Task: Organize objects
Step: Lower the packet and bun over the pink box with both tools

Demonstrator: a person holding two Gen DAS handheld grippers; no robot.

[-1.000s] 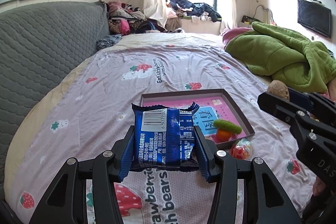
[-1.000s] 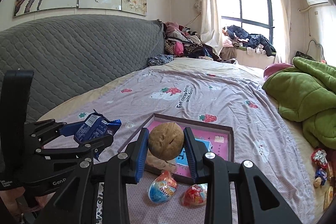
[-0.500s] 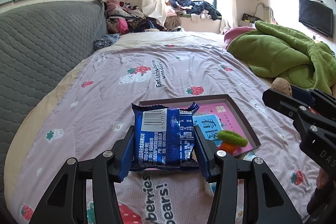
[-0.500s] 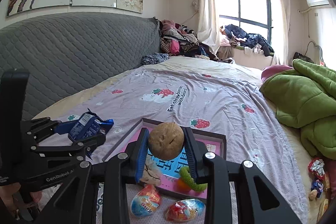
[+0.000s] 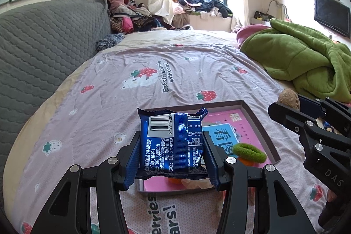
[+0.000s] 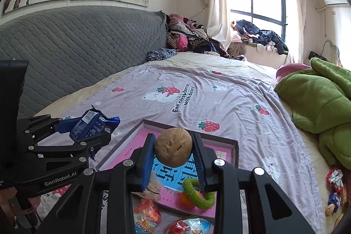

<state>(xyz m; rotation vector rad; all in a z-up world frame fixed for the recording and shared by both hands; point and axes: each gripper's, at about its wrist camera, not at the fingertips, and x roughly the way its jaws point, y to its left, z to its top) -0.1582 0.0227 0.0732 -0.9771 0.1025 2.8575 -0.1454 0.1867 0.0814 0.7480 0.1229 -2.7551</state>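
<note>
My left gripper (image 5: 173, 157) is shut on a blue snack packet (image 5: 171, 144), held above the near left part of a shallow brown tray (image 5: 258, 122) with a pink liner. The packet also shows in the right wrist view (image 6: 90, 125). My right gripper (image 6: 174, 159) is shut on a brown walnut (image 6: 173, 149), held over the tray (image 6: 234, 148). The walnut shows in the left wrist view (image 5: 288, 99). A green fuzzy ring (image 6: 198, 192) and an orange ball (image 6: 185, 200) lie in the tray.
Two wrapped egg-shaped sweets (image 6: 145, 217) (image 6: 189, 226) lie on the strawberry bedsheet in front of the tray. A green blanket (image 5: 302, 58) is heaped at the right. A grey headboard (image 5: 43, 54) runs along the left. More wrapped sweets (image 6: 334, 178) lie at the right bed edge.
Both grippers have moved forward over the tray with their loads still held. The tray now sits closer and lower in both views.
</note>
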